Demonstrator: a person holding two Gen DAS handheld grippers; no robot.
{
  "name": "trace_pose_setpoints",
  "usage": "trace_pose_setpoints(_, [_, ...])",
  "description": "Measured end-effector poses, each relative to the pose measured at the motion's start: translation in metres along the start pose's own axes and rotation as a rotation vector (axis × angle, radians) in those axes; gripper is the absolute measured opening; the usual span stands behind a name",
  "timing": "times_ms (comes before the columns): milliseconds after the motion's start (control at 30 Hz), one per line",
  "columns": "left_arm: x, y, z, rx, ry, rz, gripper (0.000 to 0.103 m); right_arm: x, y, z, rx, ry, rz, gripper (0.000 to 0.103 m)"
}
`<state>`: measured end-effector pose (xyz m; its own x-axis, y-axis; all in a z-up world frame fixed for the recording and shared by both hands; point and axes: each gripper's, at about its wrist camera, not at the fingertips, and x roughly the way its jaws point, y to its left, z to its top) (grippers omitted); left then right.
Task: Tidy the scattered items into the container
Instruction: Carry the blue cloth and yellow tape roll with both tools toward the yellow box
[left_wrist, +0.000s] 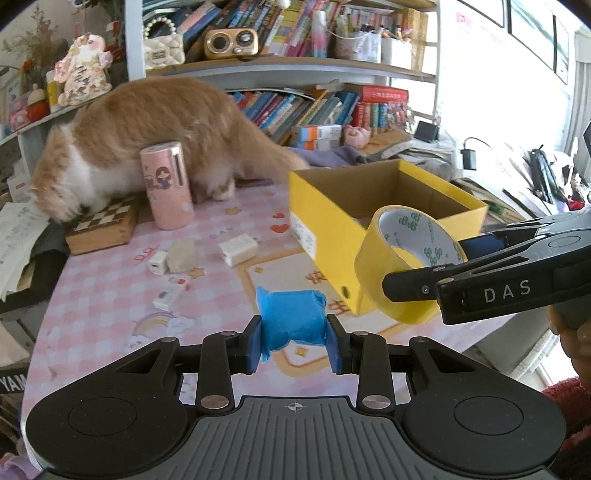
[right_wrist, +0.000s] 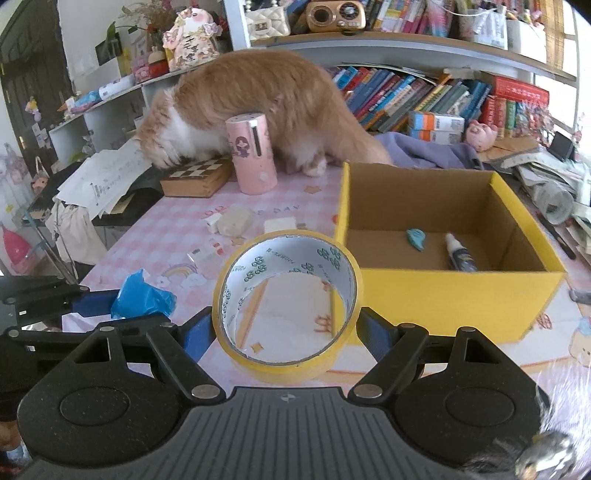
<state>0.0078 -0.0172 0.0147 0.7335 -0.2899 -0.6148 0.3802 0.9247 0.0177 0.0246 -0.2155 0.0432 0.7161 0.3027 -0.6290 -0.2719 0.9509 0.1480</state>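
Above the pink checked tablecloth (right_wrist: 155, 229), near the open yellow cardboard box (right_wrist: 443, 299), the right gripper (right_wrist: 284, 325) clamps a yellow tape roll (right_wrist: 236, 295), its hole facing the camera; the left gripper (left_wrist: 294, 343) pinches a crumpled blue plastic bundle (left_wrist: 291, 317), long axis left-right.

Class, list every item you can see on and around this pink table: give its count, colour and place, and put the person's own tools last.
Box: one, yellow, open, right side of the table.
Teal item: one, on the box floor.
Small bottle: one, white and dark, lying on the box floor.
Cat: one, orange and white, at the table's back, head at the chessboard box.
Pink canister: one, upright in front of the cat.
Small white items: several, scattered mid-table.
Tablecloth: one, pink checked.
Books: many, on the shelves behind.
Tape roll: one, yellow, in the right claw.
Blue bundle: one, in the left claw.
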Motion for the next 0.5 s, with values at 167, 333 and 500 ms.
trace_pose_setpoints(167, [0.0,-0.024,-0.002,0.021,0.002,-0.035,0.033,-0.017,-0.019,-0.014,0.027,0.007,-0.028,0.08])
trace_pose_setpoints(333, [0.0,-0.044,-0.001,0.047,-0.005,-0.07,0.033,-0.033,-0.035,-0.025,0.06,0.007,-0.066,0.08])
trace_pose_setpoints(500, [0.004,-0.06,0.001,0.076,-0.004,-0.11,0.033,-0.046,-0.049,-0.036,0.09,0.003,-0.103,0.08])
